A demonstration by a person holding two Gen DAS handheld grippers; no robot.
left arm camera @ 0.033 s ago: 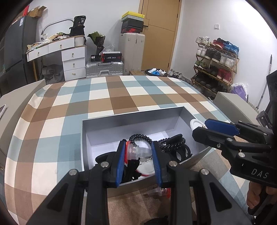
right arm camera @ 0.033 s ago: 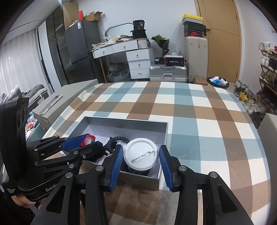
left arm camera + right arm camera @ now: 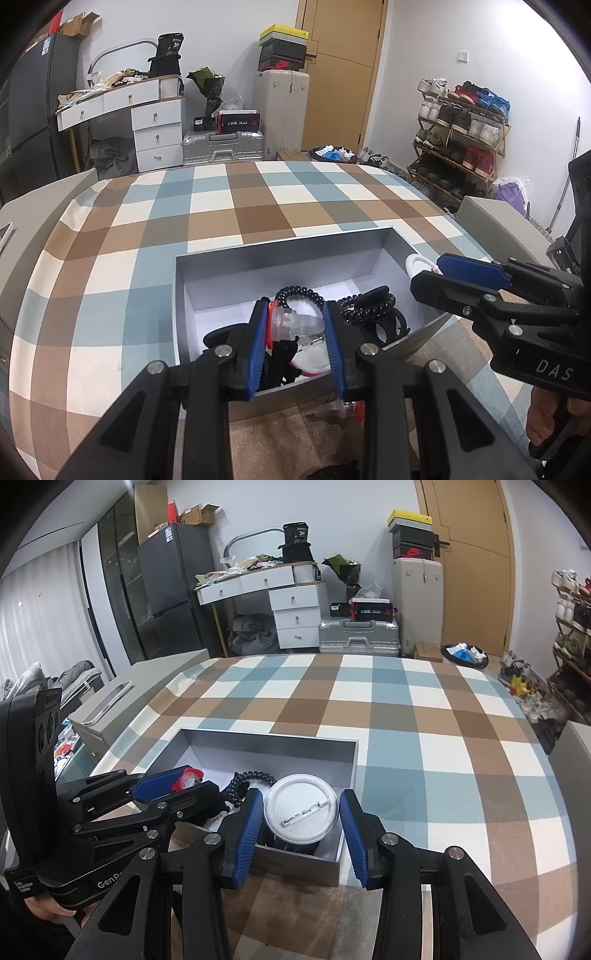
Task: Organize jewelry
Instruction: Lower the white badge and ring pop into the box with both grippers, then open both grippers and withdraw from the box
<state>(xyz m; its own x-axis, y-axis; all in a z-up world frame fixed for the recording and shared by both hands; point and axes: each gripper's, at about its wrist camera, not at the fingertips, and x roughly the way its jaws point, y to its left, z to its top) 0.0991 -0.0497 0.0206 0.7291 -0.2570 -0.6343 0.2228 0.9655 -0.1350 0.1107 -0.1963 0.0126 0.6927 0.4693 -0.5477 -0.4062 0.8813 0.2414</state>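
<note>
A grey open box (image 3: 280, 254) (image 3: 347, 760) sits on the checked tablecloth. My left gripper (image 3: 295, 343) is shut on a clear hair clip with a red end (image 3: 295, 323), held over the box's near side; it also shows in the right wrist view (image 3: 186, 779). Black spiral hair ties (image 3: 295, 295) (image 3: 251, 779) lie inside. My right gripper (image 3: 301, 830) is open, its blue pads either side of a round white badge (image 3: 301, 812), not touching it. The badge's rim (image 3: 415, 264) peeks out behind the right gripper in the left wrist view.
Another clear and red clip (image 3: 340, 410) lies on the cloth just outside the box's near wall. A grey cabinet (image 3: 122, 701) stands left of the table, another (image 3: 491, 218) to the right. The checked cloth (image 3: 424, 720) stretches beyond the box.
</note>
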